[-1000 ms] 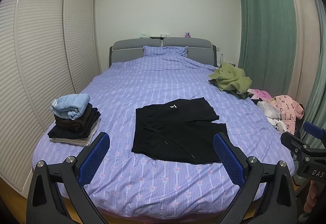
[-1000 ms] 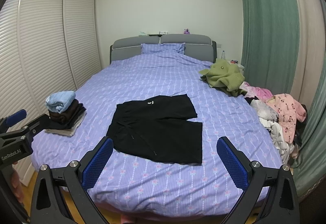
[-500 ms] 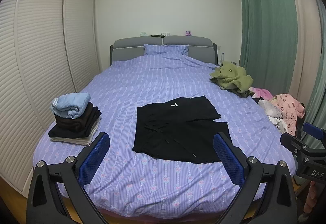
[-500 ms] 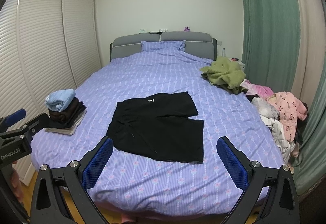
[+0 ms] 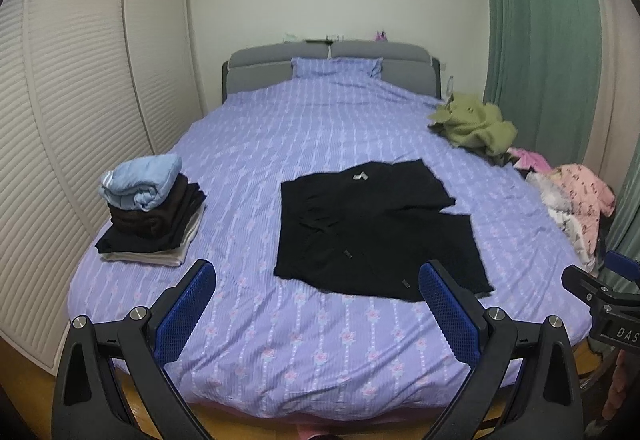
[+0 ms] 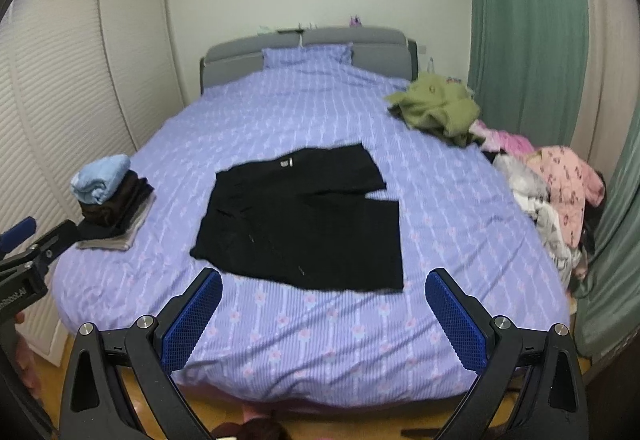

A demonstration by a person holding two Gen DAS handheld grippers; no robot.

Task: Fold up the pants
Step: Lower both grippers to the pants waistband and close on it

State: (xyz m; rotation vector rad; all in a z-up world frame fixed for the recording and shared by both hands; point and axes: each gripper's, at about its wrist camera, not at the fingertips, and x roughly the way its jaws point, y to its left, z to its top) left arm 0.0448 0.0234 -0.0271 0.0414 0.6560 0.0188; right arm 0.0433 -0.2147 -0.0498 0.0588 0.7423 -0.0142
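Observation:
Black shorts [image 5: 372, 228] lie spread flat on the purple bed [image 5: 320, 340], waistband to the left, legs to the right; they also show in the right wrist view [image 6: 304, 220]. My left gripper [image 5: 316, 304] is open and empty, held above the bed's foot edge, short of the shorts. My right gripper [image 6: 324, 310] is open and empty, also near the foot edge. Each gripper shows at the edge of the other's view.
A stack of folded clothes [image 5: 152, 212] sits at the bed's left edge. A green garment [image 5: 472, 122] and a heap of pink and white clothes [image 5: 568, 196] lie along the right edge. White louvred wardrobe doors [image 5: 72, 112] stand at left, green curtains [image 5: 540, 40] at right.
Both grippers have moved a little closer to the bed and the right one has tilted; the shorts look larger. The shorts and the piles have not moved.

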